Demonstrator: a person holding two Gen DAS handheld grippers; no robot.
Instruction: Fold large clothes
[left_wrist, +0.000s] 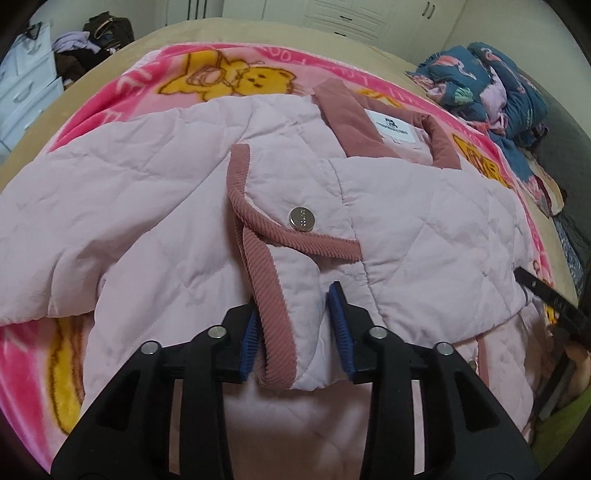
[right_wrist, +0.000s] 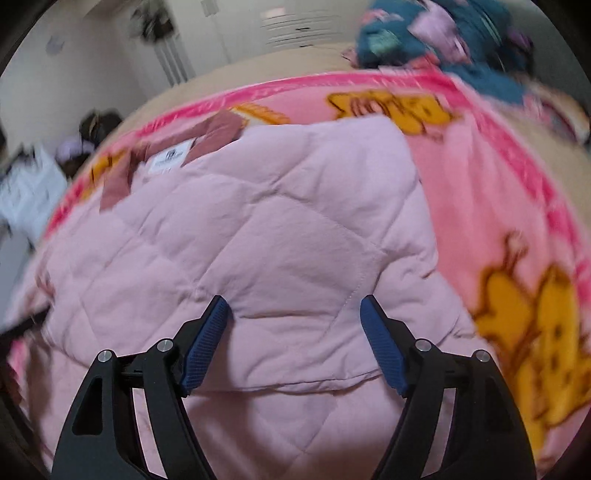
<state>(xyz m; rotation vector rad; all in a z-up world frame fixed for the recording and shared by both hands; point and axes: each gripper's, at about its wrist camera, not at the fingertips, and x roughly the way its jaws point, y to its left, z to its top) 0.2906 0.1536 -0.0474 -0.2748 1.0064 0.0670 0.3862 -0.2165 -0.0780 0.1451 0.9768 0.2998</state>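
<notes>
A pale pink quilted jacket (left_wrist: 424, 229) with dusty-rose corduroy trim and collar lies on a pink cartoon blanket (left_wrist: 155, 88). A silver snap (left_wrist: 302, 218) shows near the front edge. My left gripper (left_wrist: 295, 328) has its blue pads on either side of a folded trimmed flap (left_wrist: 291, 325) of the jacket, holding it. In the right wrist view, which is blurred, my right gripper (right_wrist: 295, 332) is wide open just above the folded jacket panel (right_wrist: 277, 240), with nothing between its fingers. The white neck label (right_wrist: 170, 157) shows at upper left.
A heap of dark blue patterned bedding (left_wrist: 491, 85) lies at the bed's far right corner. White drawers (left_wrist: 26, 85) and a dark bag with clothes (left_wrist: 99, 37) stand beyond the bed on the left. The right gripper's black body (left_wrist: 554, 299) shows at the right edge.
</notes>
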